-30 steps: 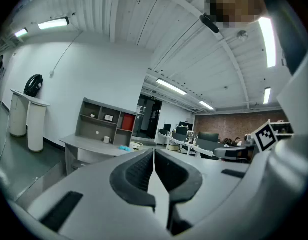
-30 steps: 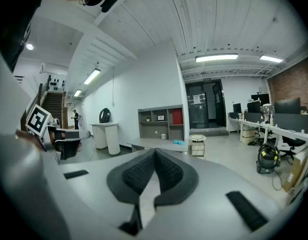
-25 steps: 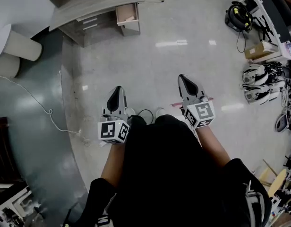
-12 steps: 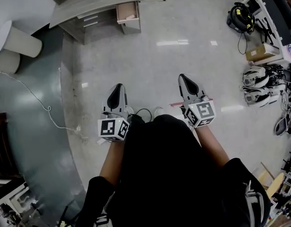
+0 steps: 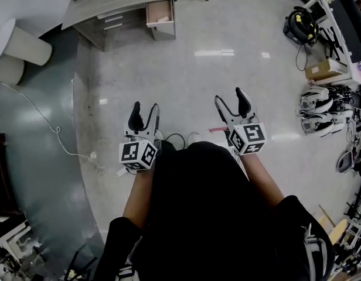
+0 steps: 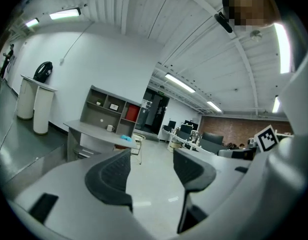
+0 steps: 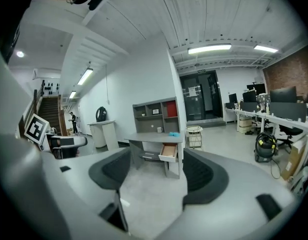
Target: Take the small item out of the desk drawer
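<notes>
In the middle of the head view, the left gripper [image 5: 145,110] and the right gripper [image 5: 231,98] are held side by side above the pale floor [image 5: 227,34], each with its jaws opening and nothing between them. The desk drawer [image 5: 159,12] stands pulled out at the top of the frame, under the grey desk [image 5: 110,3] and well apart from both grippers. A small pale item [image 5: 163,19] lies inside it.

Head view: steeply down from above the person [image 5: 198,215], desk [image 5: 119,4] far off at upper left. Both gripper views: low, level, facing that same distant desk near mid-frame.
</notes>
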Motion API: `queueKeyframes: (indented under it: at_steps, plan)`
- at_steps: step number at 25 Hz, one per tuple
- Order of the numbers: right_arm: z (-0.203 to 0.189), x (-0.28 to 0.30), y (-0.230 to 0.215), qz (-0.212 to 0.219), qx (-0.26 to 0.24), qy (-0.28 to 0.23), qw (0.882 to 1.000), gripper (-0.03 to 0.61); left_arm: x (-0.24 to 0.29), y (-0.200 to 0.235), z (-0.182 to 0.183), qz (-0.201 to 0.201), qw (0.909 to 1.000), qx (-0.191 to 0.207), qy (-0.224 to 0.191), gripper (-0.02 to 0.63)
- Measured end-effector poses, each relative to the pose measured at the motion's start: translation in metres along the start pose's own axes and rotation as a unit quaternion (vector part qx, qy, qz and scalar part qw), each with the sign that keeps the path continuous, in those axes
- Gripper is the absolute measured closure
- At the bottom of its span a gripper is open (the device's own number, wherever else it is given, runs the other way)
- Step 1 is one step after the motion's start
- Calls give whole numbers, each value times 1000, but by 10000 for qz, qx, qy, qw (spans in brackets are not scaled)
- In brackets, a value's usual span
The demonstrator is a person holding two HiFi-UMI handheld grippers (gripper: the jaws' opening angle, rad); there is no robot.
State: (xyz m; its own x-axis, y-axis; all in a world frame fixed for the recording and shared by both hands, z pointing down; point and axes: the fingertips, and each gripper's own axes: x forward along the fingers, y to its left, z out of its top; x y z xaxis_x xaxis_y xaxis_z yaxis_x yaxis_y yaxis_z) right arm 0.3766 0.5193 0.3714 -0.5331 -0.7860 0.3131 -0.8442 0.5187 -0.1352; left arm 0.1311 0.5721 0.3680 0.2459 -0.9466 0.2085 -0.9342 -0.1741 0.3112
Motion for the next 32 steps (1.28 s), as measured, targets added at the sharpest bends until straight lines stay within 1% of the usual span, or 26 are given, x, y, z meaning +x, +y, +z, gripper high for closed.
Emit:
queueKeyframes:
  at_steps: [2,4,8,11,13,17,20,24,27,32]
  plan:
    - [-5,0,-2,38,39,53,10000,261,-1,5,-6,142,9999,-5,33,362]
    - [-9,0,-1,117,60,90,9999,261,-1,5,-10,181,9998,7,59,357]
    - [-17,-7,-8,228,112,97,9996,261,6,-13,-13,89,10000,1,-12,357]
    - [-23,-11,-17,272,202,96,9994,265,11,-26,-14,83,9998,154,-43,357]
    - [-26,-10,-21,326,225,116,9992,272,14,-29,-15,109,9997,222,-48,357]
    - [-34,-4,-31,395,202,190,9988,275,21,-32,-18,182,9996,189,-76,357]
    - [-36,7,-35,355,276,226,9987,275,28,-32,-17,90,9996,262,-32,357]
    - [-31,36,-39,275,335,252,9987,275,48,-19,-7,-31,9993,359,26,357]
    - [-25,66,-40,195,336,270,9989,275,73,3,1,-121,9989,458,45,357]
    - [3,125,-38,101,276,324,9990,290,141,48,16,-332,9989,303,137,357]
